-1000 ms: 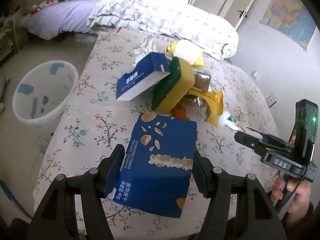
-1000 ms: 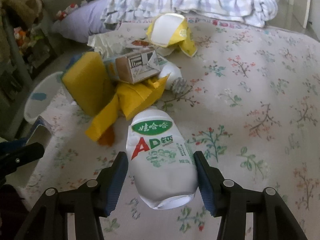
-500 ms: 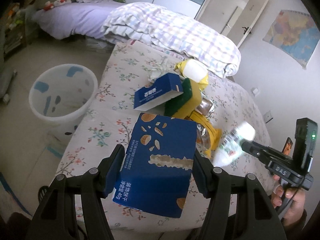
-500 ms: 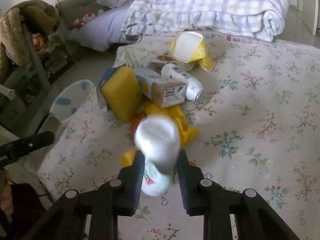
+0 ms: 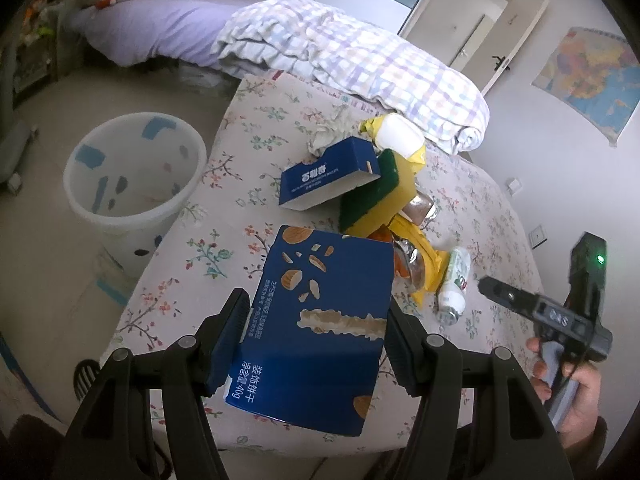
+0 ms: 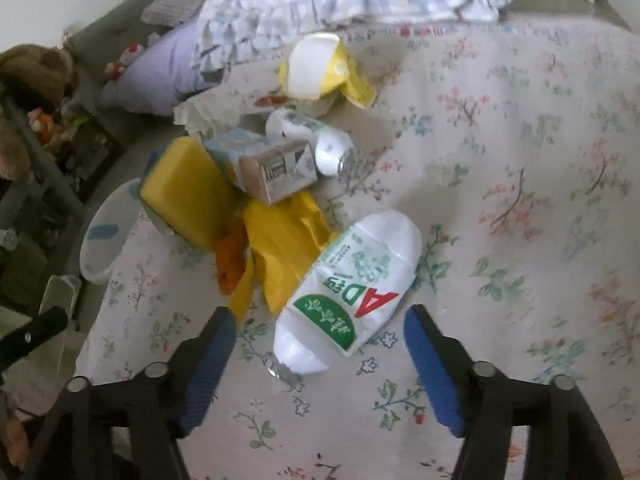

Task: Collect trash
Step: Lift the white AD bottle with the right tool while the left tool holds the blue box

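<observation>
A blue cookie box (image 5: 320,320) hangs above the near corner of the flowered bed, with my left gripper (image 5: 316,336) shut on its two sides. A white drink bottle (image 6: 352,292) with a green and red label lies on the bedspread, neck toward me. My right gripper (image 6: 320,320) straddles it with jaws opening, and the pads do not touch it. In the left wrist view the same bottle (image 5: 454,280) lies beside a yellow wrapper (image 5: 420,252). The white bin (image 5: 132,176) stands on the floor left of the bed.
A trash pile sits mid-bed: a smaller blue box (image 5: 328,174), a yellow-green sponge (image 5: 376,196), a brown carton (image 6: 276,164), a second bottle (image 6: 316,140), a yellow-wrapped white cup (image 5: 400,136) and crumpled tissue (image 5: 328,136). A checked duvet (image 5: 360,64) lies behind.
The right gripper lifted and squeezed the white bottle, then let go; the bottle now lies on the bed turned neck-first toward it. The left gripper drew back and up a little, still holding the box.
</observation>
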The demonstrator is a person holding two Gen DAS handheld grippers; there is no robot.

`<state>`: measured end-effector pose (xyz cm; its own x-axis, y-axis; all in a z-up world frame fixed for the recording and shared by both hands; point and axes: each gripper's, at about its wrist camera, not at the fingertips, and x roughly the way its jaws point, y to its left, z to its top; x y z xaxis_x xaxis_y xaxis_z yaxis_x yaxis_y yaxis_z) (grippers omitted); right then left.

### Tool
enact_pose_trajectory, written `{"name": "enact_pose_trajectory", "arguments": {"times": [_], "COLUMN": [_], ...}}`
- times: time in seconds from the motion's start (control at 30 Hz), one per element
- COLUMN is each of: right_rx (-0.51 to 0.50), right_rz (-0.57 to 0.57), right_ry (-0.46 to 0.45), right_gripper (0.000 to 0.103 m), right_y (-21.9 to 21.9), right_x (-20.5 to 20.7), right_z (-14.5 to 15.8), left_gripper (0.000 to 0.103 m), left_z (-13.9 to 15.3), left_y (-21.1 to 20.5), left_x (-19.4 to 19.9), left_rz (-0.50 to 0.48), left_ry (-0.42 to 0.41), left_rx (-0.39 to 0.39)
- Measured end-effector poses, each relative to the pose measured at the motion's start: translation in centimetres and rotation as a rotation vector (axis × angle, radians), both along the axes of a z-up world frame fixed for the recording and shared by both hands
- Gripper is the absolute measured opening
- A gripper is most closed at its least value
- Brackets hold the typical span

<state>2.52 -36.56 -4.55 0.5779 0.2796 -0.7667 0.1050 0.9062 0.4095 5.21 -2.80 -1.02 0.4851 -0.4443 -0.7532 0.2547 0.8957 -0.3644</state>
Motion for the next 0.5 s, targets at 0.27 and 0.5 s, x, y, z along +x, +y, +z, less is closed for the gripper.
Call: {"name": "enact_pose_trajectory", "arguments": {"times": [0.27,0.5], "right_rx": [-0.064,-0.262], "right_rz": [-0.108,-0.051], "right_ry": [0.087,0.052], "right_gripper": [0.081,0.052], "right_y": [0.1,2.6], "right_x": [3.2,2.8], "right_z": [-2.9,-3.0], "left_gripper": [0.067,0.067], "left_z": [-0.6,-0.9], "left_y": [-0.7,-0.9], "left_x": [-0.1,0.0], "left_rz": [-0.013,-0.005], "left_ry": [0.007,0.011], "left_rx": [0.021,0.031]}}
